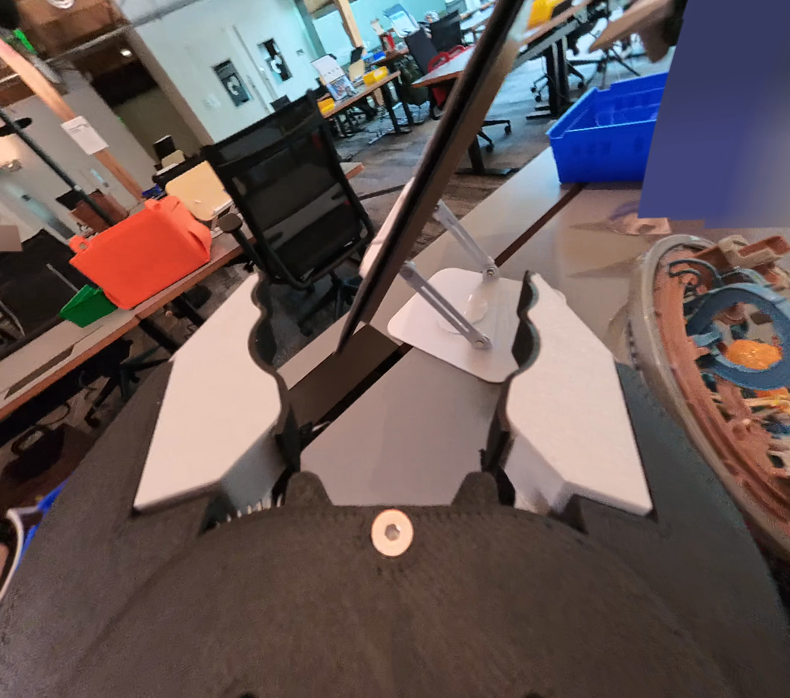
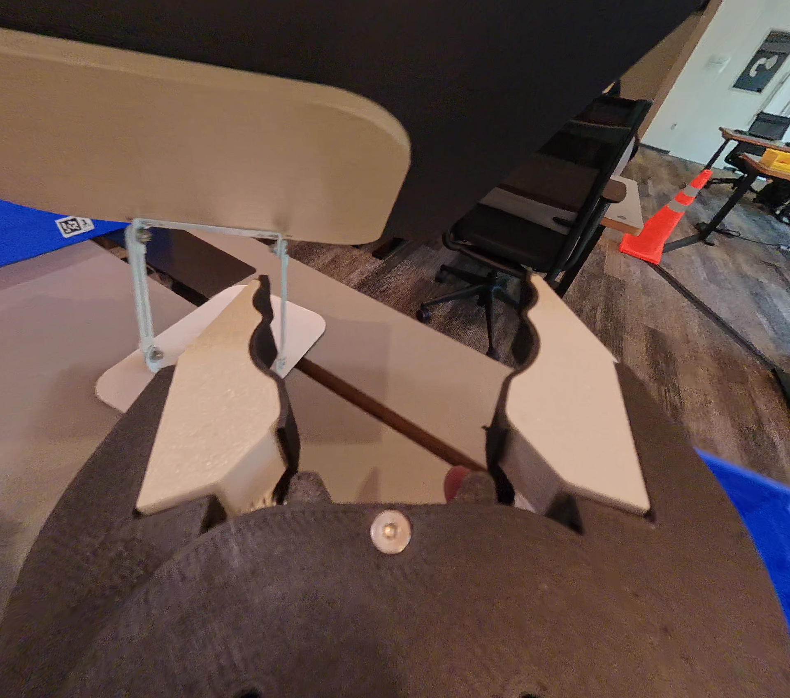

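Note:
My left gripper (image 1: 395, 318) is open and empty, held above a grey table (image 1: 397, 438). Ahead of it a thin black panel (image 1: 449, 130) leans on a white stand (image 1: 461, 318) with silver hinged arms. My right gripper (image 2: 395, 324) is open and empty too. It faces the back of the same black panel (image 2: 384, 36), with the stand's beige rest plate (image 2: 192, 147) and white base plate (image 2: 299, 331) just beyond its left finger. A clear round container (image 1: 718, 391) of brown, blue and orange small parts sits right of the left gripper.
A blue bin (image 1: 607, 138) stands on the table at the back right. A black office chair (image 1: 290, 198) stands past the table edge, also in the right wrist view (image 2: 538, 215). An orange bag (image 1: 141, 250) and a green bin (image 1: 85, 307) lie on a side table. An orange cone (image 2: 667, 220) stands on the floor.

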